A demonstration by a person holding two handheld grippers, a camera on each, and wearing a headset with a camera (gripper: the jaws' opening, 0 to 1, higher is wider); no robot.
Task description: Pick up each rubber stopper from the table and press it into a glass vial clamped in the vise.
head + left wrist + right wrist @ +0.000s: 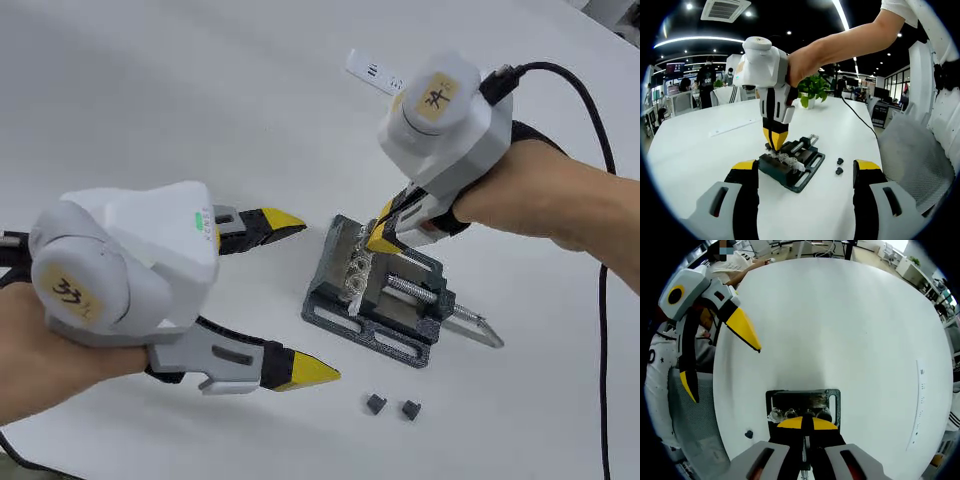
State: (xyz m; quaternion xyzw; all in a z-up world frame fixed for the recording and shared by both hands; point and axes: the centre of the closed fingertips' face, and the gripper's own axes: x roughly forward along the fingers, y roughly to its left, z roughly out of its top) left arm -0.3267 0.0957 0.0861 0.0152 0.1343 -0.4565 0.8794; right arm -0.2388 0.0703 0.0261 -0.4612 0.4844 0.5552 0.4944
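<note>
Left gripper (295,297) sits lower left in the head view, held roughly level in the hand. Its jaws are spread wide, tips aimed toward the vise (345,320) at frame centre. Right gripper (383,238) comes in from upper right, wrist bent, pointing steeply down. Its jaws are pressed together, tips right over the row of glass vials (358,268) clamped in the vise. Can't tell if anything is pinched between them. Two dark rubber stoppers (375,403) lie side by side on the white bench (200,100), lower centre, just below the vise, apart from both grippers. Black cable (600,200) runs along the right edge.
</note>
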